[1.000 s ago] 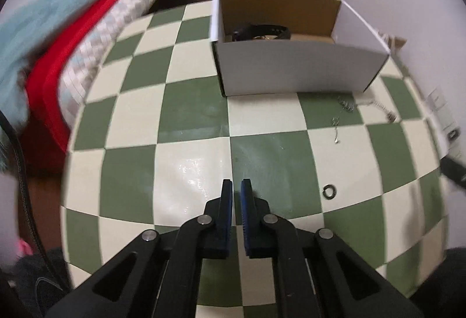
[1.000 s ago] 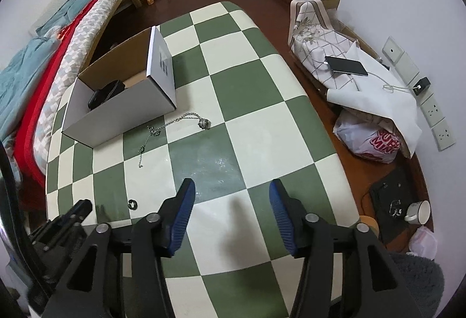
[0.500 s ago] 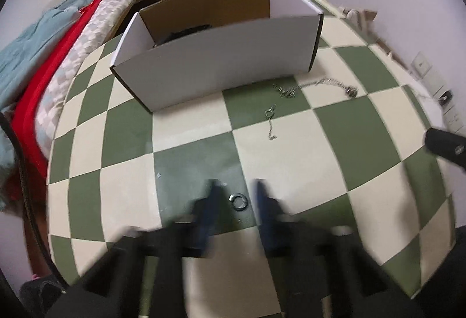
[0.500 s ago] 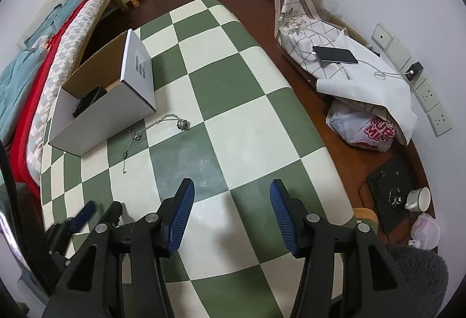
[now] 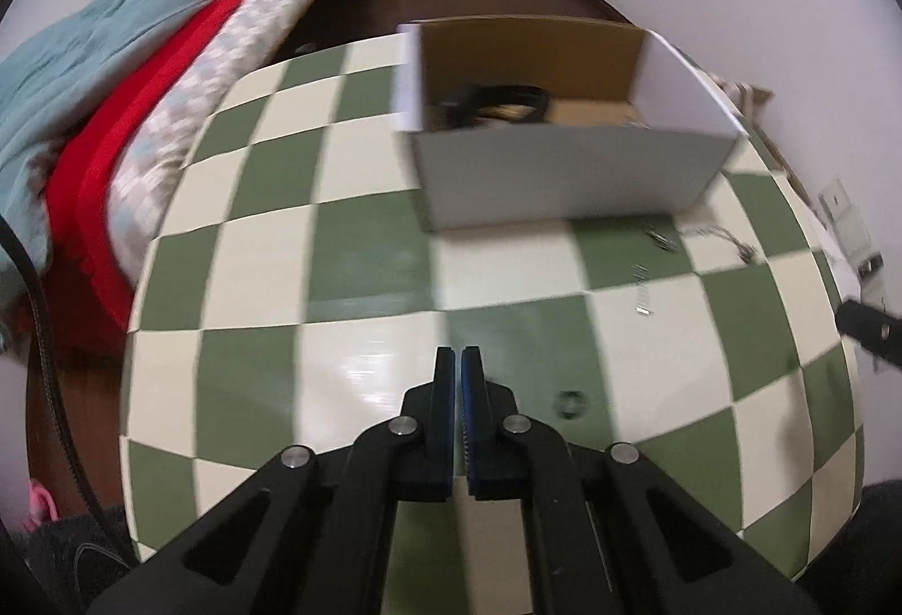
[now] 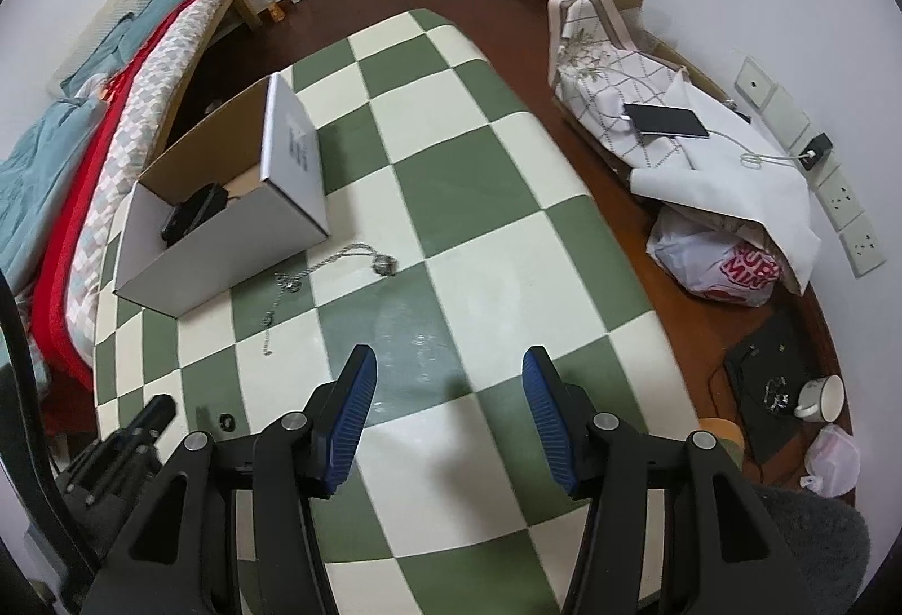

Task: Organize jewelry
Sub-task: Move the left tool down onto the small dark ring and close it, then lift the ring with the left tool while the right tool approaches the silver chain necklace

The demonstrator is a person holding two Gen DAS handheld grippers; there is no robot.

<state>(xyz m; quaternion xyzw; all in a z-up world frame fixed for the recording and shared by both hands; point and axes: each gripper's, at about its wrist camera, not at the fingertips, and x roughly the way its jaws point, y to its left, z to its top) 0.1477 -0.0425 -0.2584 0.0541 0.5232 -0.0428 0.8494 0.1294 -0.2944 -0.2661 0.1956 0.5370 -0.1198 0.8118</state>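
Observation:
A white cardboard box stands open on the green-and-cream checked table, with a black band inside. Silver chains lie on the table just in front of the box. A small dark ring lies near the front edge. My left gripper is shut and empty, just left of the ring. My right gripper is open and empty above the table's right front.
A bed with red and teal bedding runs along the table's left side. To the right on the floor are a fabric bag with a phone, a plastic bag and a cup. The table edge curves off to the right.
My left gripper swung over the ring half a second ago with its fingers apart, then swung back left; now it is shut and the ring lies to its right. My right gripper rose slightly.

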